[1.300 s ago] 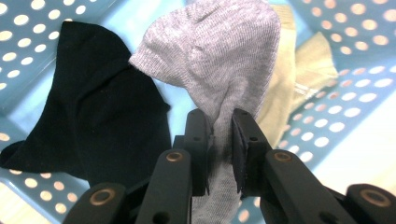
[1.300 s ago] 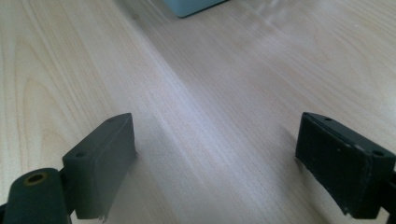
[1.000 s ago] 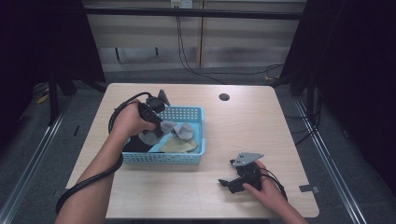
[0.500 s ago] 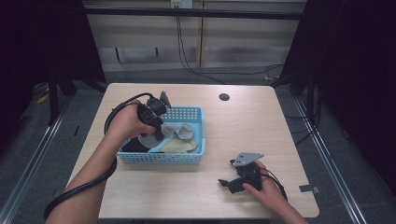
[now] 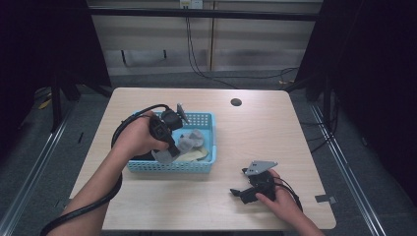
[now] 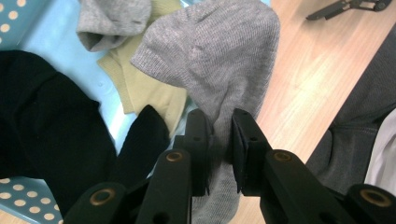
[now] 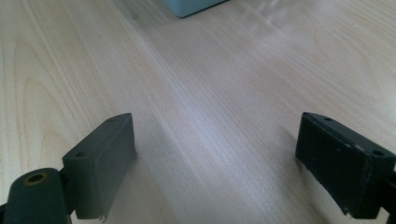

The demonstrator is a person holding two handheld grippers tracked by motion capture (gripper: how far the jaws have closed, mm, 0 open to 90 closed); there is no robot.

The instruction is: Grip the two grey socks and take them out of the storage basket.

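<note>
My left gripper [image 6: 219, 135] is shut on a grey sock [image 6: 219, 60], pinching its fabric between both pads. In the high view the left gripper [image 5: 169, 147] hovers over the near left part of the blue basket [image 5: 209, 119], and the grey sock [image 5: 189, 142] trails from it into the basket. Inside the basket [image 6: 42, 28] lie another grey sock [image 6: 112, 18], a pale yellow sock [image 6: 140, 88] and black cloth [image 6: 46, 126]. My right gripper [image 5: 241, 192] rests on the table near the front right. The right gripper [image 7: 215, 140] stands open over bare wood.
The wooden table [image 5: 275, 132] has a dark round hole [image 5: 236, 102] at its far side. A corner of the basket [image 7: 191, 5] lies ahead of the right gripper. Dark floor and black frame posts surround the table.
My left hand has risen and drawn toward the basket's near edge, pulling the grey sock up with it. The right hand and its gripper have stayed still.
</note>
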